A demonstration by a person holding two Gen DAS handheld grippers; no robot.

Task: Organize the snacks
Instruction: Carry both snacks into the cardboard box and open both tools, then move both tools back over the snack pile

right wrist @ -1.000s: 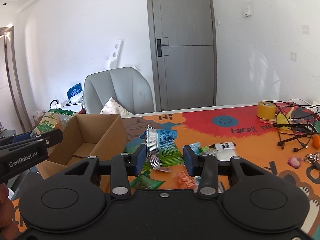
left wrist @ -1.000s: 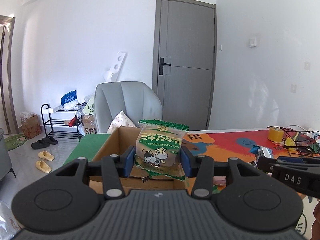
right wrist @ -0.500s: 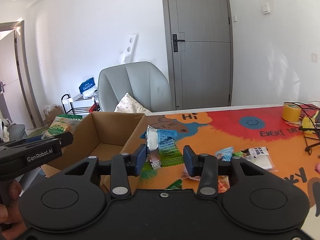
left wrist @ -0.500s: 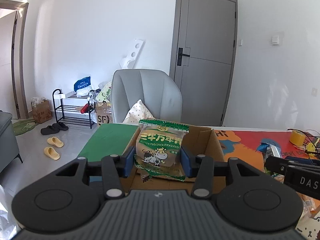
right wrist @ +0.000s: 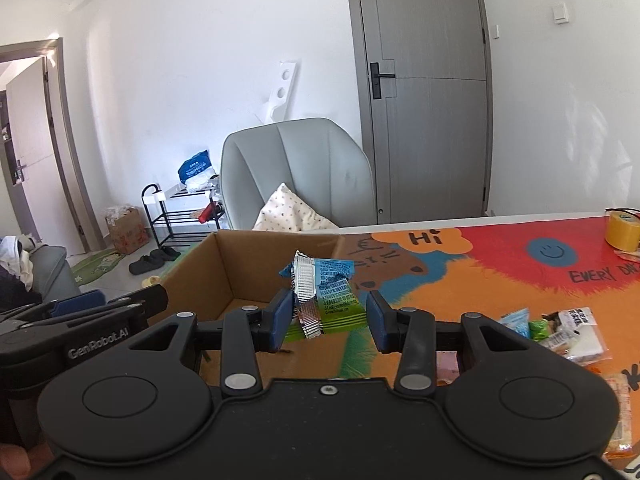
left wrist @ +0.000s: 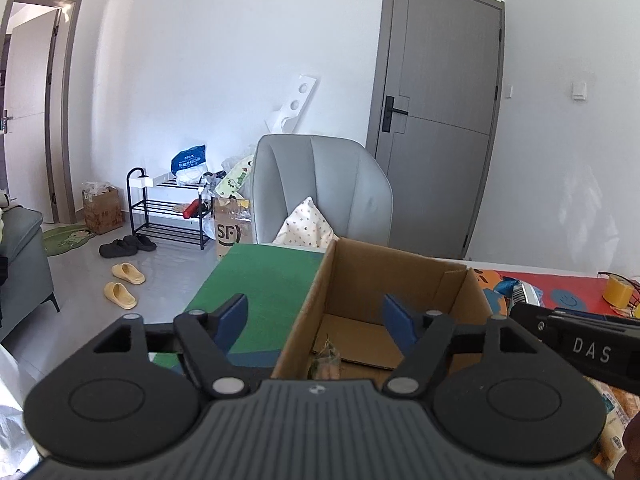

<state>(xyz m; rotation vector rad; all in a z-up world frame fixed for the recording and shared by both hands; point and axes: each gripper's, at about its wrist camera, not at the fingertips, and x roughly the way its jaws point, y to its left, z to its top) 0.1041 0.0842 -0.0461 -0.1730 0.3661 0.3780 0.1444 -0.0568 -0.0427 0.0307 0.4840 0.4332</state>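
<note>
The table (right wrist: 500,280) is covered w/ a bright cartoon mat, orange/red/green. An open cardboard box (right wrist: 224,268) is set at its left end, loose snack packets (right wrist: 568,332) are scattered to the right, and a yellow tape roll (right wrist: 622,232) is parked near the far edge.

1. The right gripper (right wrist: 327,316) holds a blue and green snack packet (right wrist: 326,294) between its blue pads.
2. An open cardboard box (right wrist: 240,268) stands at the left edge of the tabletop (right wrist: 500,280).
3. More snack packets (right wrist: 568,330) lie near the right edge.
</note>
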